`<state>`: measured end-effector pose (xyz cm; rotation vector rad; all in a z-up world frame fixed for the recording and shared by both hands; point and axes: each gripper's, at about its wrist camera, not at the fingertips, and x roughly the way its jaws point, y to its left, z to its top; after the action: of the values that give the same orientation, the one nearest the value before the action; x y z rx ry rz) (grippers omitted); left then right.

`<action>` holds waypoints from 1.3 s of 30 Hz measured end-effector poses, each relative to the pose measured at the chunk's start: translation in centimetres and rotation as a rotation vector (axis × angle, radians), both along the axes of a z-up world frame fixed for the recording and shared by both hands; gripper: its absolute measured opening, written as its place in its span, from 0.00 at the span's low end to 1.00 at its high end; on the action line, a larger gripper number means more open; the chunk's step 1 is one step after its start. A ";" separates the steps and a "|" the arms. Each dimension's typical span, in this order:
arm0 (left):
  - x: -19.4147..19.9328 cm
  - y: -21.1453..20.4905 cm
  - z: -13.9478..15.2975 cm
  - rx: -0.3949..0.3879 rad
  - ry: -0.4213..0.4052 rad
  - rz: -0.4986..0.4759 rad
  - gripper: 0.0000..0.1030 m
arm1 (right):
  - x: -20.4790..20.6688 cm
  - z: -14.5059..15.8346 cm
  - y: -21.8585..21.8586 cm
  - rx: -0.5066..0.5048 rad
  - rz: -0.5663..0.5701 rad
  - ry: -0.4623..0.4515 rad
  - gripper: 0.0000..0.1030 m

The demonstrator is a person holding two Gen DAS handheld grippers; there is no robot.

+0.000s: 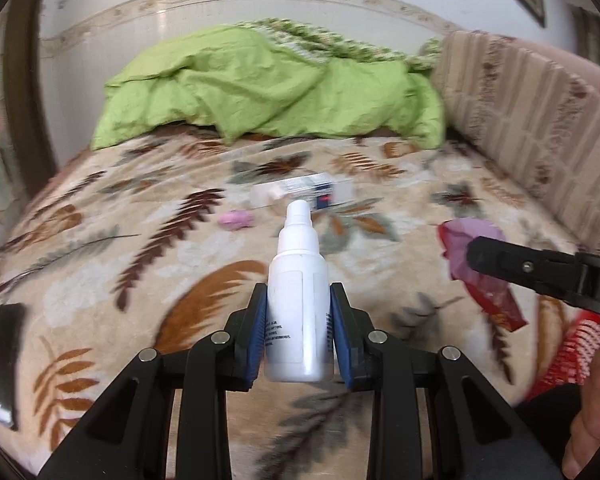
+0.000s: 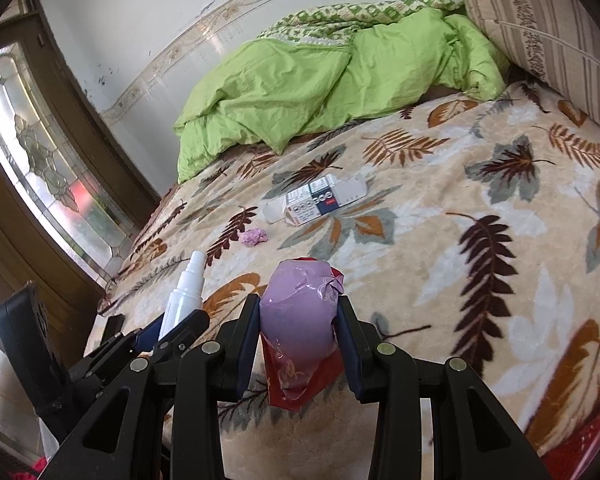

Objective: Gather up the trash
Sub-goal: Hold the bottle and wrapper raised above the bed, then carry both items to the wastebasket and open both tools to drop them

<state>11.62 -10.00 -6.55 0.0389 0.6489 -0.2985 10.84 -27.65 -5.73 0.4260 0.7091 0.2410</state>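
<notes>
Over the leaf-print blanket (image 2: pixel 440 240), the left gripper (image 1: pixel 300 320) is clamping a white spray bottle (image 1: pixel 298 300) and the right gripper (image 2: pixel 298 340) is squeezing a crumpled purple-red wrapper (image 2: pixel 300 320), both probably getting carried off as trash, with the flattened box (image 2: pixel 320 198) mid-frame left lying.

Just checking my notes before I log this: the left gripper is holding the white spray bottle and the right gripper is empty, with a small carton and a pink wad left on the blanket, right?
Not quite. The right gripper is not empty: the right wrist view shows it shut on a crumpled purple and red wrapper. The rest holds: the left gripper grips the white spray bottle, and the small carton and pink wad lie on the blanket.
</notes>
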 end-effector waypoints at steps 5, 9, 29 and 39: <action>-1.6 -2.2 1.3 -0.053 0.004 -0.149 0.28 | -2.6 0.7 -2.7 0.059 -0.034 0.024 0.38; -3.1 -5.3 2.2 -0.071 0.030 -0.275 0.28 | -6.0 1.8 -6.2 0.080 -0.096 0.026 0.38; -12.4 -25.8 2.4 -0.038 0.245 -0.827 0.28 | -24.5 1.0 -23.5 0.084 -0.558 0.084 0.40; -11.9 -25.7 2.9 -0.049 0.242 -0.796 0.47 | -24.9 0.4 -24.8 0.097 -0.604 0.098 0.50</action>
<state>-0.25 -35.67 -3.64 0.2191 0.8478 -1.0990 -14.03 -52.45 -5.35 0.7261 0.6350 -0.3179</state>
